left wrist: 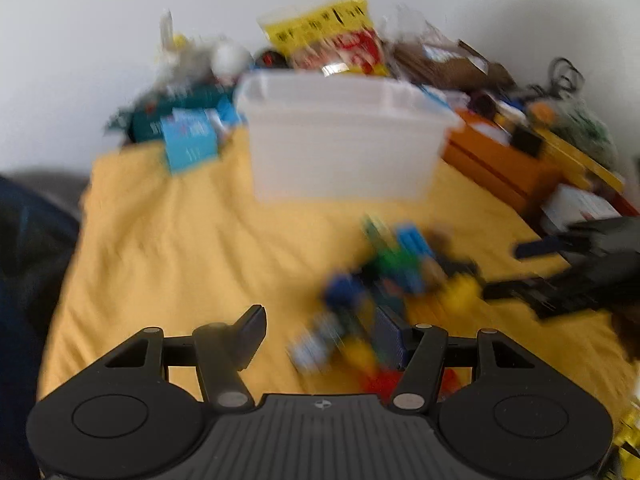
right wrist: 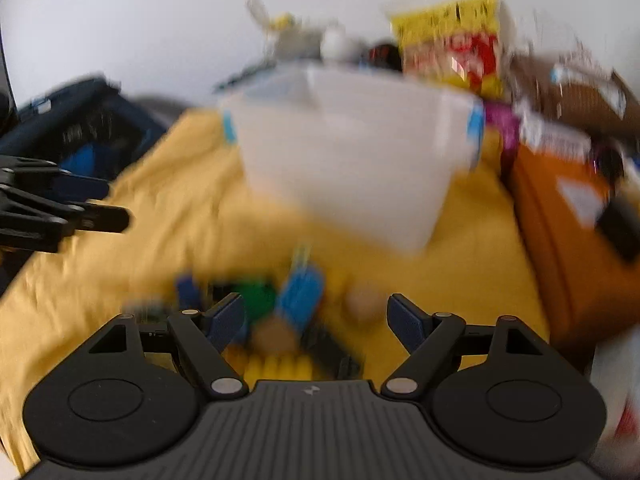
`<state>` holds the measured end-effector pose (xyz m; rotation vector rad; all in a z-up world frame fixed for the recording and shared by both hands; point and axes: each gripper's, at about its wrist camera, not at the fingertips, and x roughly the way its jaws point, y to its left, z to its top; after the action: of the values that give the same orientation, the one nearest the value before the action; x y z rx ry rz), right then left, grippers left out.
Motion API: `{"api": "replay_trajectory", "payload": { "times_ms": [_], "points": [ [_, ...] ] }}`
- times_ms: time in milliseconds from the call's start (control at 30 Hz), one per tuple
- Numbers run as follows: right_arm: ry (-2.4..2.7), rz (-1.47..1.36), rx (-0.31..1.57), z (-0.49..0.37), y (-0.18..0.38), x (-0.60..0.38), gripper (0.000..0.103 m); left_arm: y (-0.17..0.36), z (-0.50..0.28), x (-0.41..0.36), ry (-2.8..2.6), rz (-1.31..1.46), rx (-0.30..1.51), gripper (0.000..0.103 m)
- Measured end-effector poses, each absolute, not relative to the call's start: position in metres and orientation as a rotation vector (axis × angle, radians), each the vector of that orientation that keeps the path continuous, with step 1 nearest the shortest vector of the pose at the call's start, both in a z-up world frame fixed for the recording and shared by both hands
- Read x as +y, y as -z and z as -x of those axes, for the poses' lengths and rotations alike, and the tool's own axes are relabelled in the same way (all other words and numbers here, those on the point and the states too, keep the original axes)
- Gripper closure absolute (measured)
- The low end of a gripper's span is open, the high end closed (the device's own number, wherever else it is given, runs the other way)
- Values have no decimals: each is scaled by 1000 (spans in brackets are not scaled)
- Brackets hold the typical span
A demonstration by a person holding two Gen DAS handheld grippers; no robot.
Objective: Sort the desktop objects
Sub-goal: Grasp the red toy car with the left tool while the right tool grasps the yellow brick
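Observation:
Both views are motion-blurred. A heap of small colourful objects (left wrist: pixel 384 280) lies on a yellow cloth (left wrist: pixel 180 248), with blue, green, yellow and red pieces. It also shows in the right wrist view (right wrist: pixel 276 312). A translucent white plastic bin (left wrist: pixel 344 136) stands behind it, also in the right wrist view (right wrist: pixel 352 152). My left gripper (left wrist: pixel 324 332) is open, low over the heap's near left side. My right gripper (right wrist: pixel 316 320) is open, right above the heap. The right gripper shows at the right edge of the left view (left wrist: pixel 560 268), the left gripper at the left edge of the right view (right wrist: pixel 80 204).
Clutter lines the back by a white wall: a yellow-red snack bag (left wrist: pixel 336 40), a blue box (left wrist: pixel 190 140), brown cardboard (left wrist: pixel 440 60), an orange box (left wrist: pixel 496 164). A dark blue bag (right wrist: pixel 80 128) sits left of the cloth.

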<state>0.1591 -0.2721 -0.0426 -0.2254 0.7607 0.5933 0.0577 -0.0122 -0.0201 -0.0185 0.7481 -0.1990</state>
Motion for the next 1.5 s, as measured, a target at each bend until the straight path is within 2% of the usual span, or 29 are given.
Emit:
{"api": "replay_trajectory", "payload": {
  "times_ms": [233,400,433,533,1100,1267,1500],
  "points": [
    [-574,224,823,-145,80,-270,22,52,-19,-35,271,-16,794,40],
    [-585,259,826,-149,93,-257,24,72,-7,-52,303,-47,826,46],
    [-580,262,833,-151,96,-255,27,74,-8,-54,307,-50,823,46],
    [-580,273,866,-152,105,-252,51,77,-11,-63,314,-52,805,46],
    [-523,205,824,-115,74,-310,50,77,-31,-97,362,-90,800,48],
    [-476,169,842,-102,74,-333,50,70,-35,-104,402,-88,763,48],
    [-412,135,867,-94,80,-357,50,84,-48,-116,448,-116,814,48]
  ]
}}
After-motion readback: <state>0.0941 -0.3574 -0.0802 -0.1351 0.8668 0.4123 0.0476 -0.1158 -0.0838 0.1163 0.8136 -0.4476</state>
